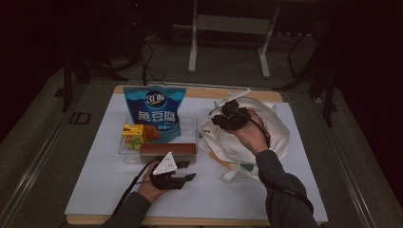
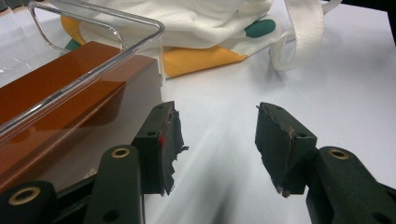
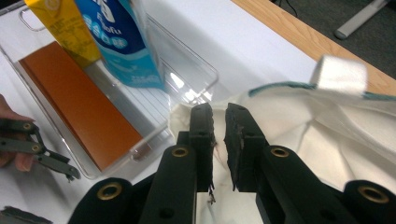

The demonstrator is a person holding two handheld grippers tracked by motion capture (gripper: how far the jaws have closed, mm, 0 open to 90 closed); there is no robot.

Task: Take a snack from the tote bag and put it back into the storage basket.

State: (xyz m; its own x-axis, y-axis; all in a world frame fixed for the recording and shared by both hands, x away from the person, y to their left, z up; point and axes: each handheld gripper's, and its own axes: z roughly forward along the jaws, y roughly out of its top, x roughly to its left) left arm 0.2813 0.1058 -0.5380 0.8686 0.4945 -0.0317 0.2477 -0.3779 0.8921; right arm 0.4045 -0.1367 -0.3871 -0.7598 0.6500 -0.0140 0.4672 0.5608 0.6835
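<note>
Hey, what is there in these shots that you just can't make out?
- Inside of the white tote bag: high view, hidden by its own folds and the right gripper.
- Whether the right gripper pinches bag cloth: right gripper view, gap too narrow.
- Yellow carton: right gripper view, cut off at top edge.

1. The white cloth bag (image 1: 266, 135) lies crumpled on the desk, right of the clear tray.
2. Its rim (image 3: 217, 119) is pinched and lifted; yellow and green patches show.
</note>
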